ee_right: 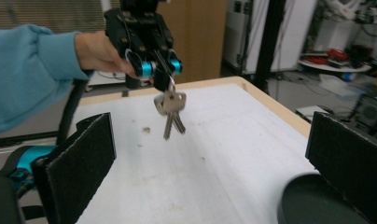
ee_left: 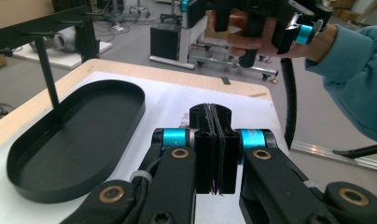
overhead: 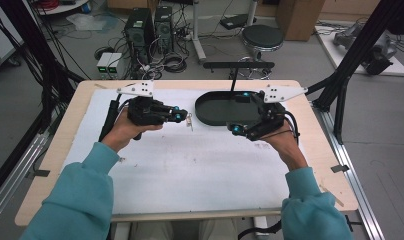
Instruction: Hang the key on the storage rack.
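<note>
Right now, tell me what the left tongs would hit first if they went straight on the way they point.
Probably the right tongs, held by the other hand straight ahead and a bit higher. The left tongs, shut on the keys, point that way over the tray's edge. Depth is unclear.

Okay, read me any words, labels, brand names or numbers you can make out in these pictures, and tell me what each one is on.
None can be read.
Keys hanging from the left gripper: any stamping is too blurred to read.
Black tray: plain, no marking.
Two computer towers on the floor: any badges are too small to read.
Two small white boxes beside them: green spots, no legible text.
</note>
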The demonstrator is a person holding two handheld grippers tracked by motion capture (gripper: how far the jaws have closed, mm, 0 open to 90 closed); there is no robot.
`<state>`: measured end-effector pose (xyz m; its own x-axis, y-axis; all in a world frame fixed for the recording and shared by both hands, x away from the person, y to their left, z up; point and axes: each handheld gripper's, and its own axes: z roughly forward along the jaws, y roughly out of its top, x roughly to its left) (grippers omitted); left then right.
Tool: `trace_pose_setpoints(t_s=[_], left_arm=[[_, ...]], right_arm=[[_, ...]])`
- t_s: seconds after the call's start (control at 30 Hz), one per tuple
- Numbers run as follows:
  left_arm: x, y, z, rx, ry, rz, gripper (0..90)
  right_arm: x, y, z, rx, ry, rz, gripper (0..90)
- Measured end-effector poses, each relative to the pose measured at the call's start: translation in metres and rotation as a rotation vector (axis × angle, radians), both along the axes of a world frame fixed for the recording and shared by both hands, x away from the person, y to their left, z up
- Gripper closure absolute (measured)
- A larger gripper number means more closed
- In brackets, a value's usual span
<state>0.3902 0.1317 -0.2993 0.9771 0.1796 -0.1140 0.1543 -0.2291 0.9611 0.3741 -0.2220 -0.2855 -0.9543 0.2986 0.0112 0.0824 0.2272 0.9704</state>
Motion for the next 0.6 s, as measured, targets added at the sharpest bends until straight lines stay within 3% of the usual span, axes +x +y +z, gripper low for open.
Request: trace_pose_setpoints(t_s=[0.23, 0.33, 0.5, 0.57, 0.6], left_arm=[[-0.004, -0.004, 0.001, 0.002, -0.013, -0.033, 88.2], [-0.004, -0.005, 0.001, -0.009, -0.012, -0.051, 88.2], [-0.005, -0.007, 0.001, -0.016, -0.017, -0.077, 88.2], [-0.005, -0.007, 0.000, -0.020, -0.014, -0.082, 88.2], [-0.005, -0.007, 0.000, -0.021, -0.015, -0.082, 88.2]], right_arm=[[0.009, 0.022, 0.009, -0.038, -0.039, 0.094, 3.3], [0.014, 0.031, 0.010, -0.050, -0.023, 0.141, 4.2], [0.020, 0.039, 0.009, -0.063, -0.029, 0.174, 5.6], [0.022, 0.043, 0.007, -0.067, -0.015, 0.216, 13.8], [0.022, 0.043, 0.007, -0.067, -0.015, 0.216, 13.8]])
